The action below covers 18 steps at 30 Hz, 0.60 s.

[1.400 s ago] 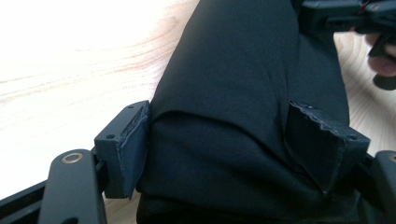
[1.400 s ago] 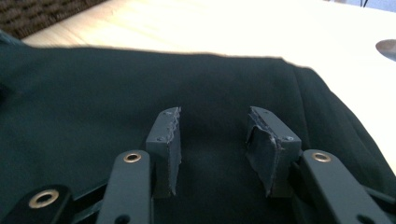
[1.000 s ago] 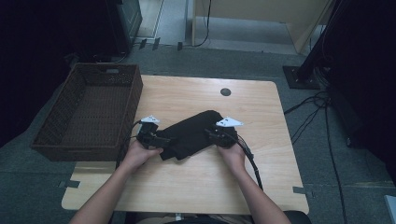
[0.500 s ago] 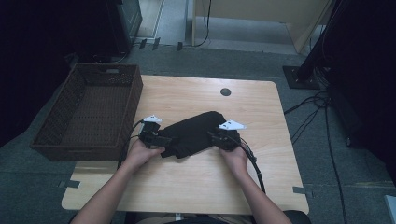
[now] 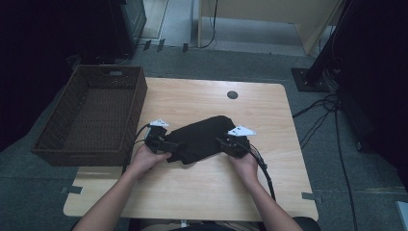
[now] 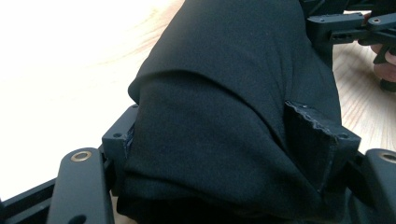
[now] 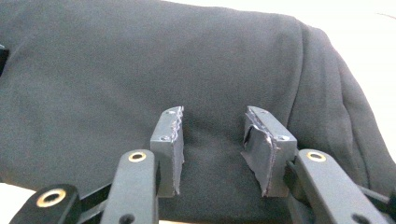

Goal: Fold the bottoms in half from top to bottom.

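Seen from the high view, a person's two forearms reach in from the near edge of a wooden table [image 5: 202, 192], each hand gripping a claw at opposite ends of a folded black cloth [image 5: 202, 137] that lies near the table's middle. The left claw [image 5: 166, 144] sits at the cloth's left end and points right; the right claw [image 5: 226, 143] sits at its right end and points left, a cable trailing back along the forearm. A brown wicker basket [image 5: 130, 110] stands at the table's left edge, just beside the left hand, and holds nothing. In the left gripper view, the left claw [image 6: 231, 140] stands wide with a thick fold of the cloth [image 6: 224, 93] bulging between its jaws, which have just been closing a little; whether the pads press the fabric cannot be told. In the right gripper view, the right claw [image 7: 215, 140] is partly open, both pads bare, its tips resting over the cloth [image 7: 140, 70].
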Tool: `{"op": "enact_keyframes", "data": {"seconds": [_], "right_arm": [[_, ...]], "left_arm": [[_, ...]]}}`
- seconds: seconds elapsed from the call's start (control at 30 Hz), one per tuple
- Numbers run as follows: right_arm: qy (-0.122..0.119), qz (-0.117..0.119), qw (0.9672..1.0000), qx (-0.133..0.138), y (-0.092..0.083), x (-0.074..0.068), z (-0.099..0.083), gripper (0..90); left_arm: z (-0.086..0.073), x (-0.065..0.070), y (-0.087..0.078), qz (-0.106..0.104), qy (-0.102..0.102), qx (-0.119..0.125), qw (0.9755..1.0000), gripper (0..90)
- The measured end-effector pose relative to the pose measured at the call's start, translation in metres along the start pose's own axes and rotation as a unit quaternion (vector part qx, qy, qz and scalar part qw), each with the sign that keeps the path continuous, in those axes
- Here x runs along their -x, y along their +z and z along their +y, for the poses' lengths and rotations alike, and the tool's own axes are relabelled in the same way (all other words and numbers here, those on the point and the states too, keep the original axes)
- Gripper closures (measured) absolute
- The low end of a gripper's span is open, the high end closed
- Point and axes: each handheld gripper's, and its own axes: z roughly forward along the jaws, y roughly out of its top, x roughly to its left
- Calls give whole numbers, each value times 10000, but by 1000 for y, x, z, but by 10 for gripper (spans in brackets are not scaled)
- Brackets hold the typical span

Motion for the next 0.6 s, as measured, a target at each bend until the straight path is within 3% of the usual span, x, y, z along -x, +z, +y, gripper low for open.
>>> {"op": "enact_keyframes", "data": {"seconds": [0.6], "right_arm": [[-46, 70, 9999, -124, -18, 1, -10, 576]], "left_arm": [[-9, 21, 0, -106, 95, -122, 9998, 277]]}}
